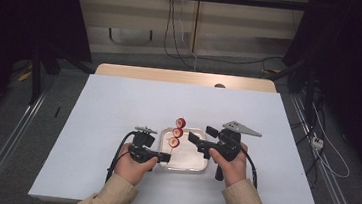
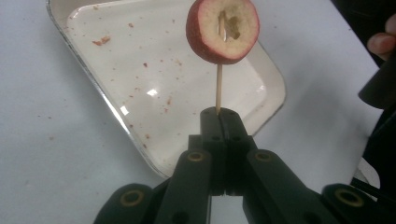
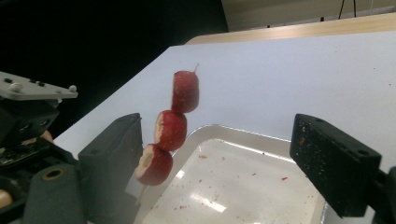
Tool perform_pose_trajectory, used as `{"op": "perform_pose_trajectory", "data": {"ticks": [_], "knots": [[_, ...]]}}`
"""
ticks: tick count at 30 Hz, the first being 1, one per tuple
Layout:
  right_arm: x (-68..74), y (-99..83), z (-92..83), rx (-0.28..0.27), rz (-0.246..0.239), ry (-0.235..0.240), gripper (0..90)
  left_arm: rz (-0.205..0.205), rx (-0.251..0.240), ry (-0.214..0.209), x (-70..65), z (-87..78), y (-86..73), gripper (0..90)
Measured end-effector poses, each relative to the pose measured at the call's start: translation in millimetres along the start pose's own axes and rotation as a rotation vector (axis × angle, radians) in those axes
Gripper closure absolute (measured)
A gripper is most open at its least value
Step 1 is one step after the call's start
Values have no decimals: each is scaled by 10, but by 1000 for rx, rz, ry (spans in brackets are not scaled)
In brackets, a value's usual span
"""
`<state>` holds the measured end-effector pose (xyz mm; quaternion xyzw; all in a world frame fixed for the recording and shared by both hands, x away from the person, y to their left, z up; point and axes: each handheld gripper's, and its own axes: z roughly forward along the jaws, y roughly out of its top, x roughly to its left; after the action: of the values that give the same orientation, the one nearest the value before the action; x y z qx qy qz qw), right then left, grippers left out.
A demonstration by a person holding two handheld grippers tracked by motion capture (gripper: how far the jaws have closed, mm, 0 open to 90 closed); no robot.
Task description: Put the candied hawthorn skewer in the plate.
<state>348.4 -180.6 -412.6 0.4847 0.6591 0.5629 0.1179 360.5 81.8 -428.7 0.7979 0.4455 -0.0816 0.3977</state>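
A thin wooden skewer [image 2: 217, 88] carries three red fruit slices [image 1: 177, 132] and rises tilted over a shallow white tray [image 1: 198, 166]. My left gripper [image 1: 166, 156] is shut on the skewer's bare lower end. Its closed jaws pinch the stick in the left gripper view [image 2: 219, 114], with the lowest slice [image 2: 223, 30] just above. My right gripper [image 1: 201, 135] is open beside the slices. In the right gripper view [image 3: 222, 158] the stack of slices [image 3: 170, 128] stands just inside its left jaw. Neither pad presses on the fruit.
The tray [image 3: 243, 186] holds only red crumbs and lies near the front middle of the white table [image 1: 118, 106]. The person's hands [image 1: 132, 167] rest on either side of it. A dark floor with cables lies beyond the table's far edge.
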Motion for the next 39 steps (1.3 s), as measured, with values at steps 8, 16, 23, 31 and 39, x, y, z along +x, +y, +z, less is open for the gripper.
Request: {"op": "perform_pose_trajectory", "data": {"ticks": [8, 16, 23, 31, 39], "knots": [[-43, 5, -40, -12, -3, 0, 169, -40, -4, 54, 57, 141, 107, 900], [-71, -3, -81, -16, 0, 2, 162, -33, 2, 50, 2, 212, 83, 788], [-102, -79, -131, -1, -21, -1, 155, -14, -44, -6, 7, 47, 44, 647], [-146, -134, -206, 2, -39, -10, 150, 42, -106, -45, 72, -182, 23, 558], [-139, -216, -255, 29, -109, -23, 127, 103, -153, -15, 209, -389, -61, 443]]}}
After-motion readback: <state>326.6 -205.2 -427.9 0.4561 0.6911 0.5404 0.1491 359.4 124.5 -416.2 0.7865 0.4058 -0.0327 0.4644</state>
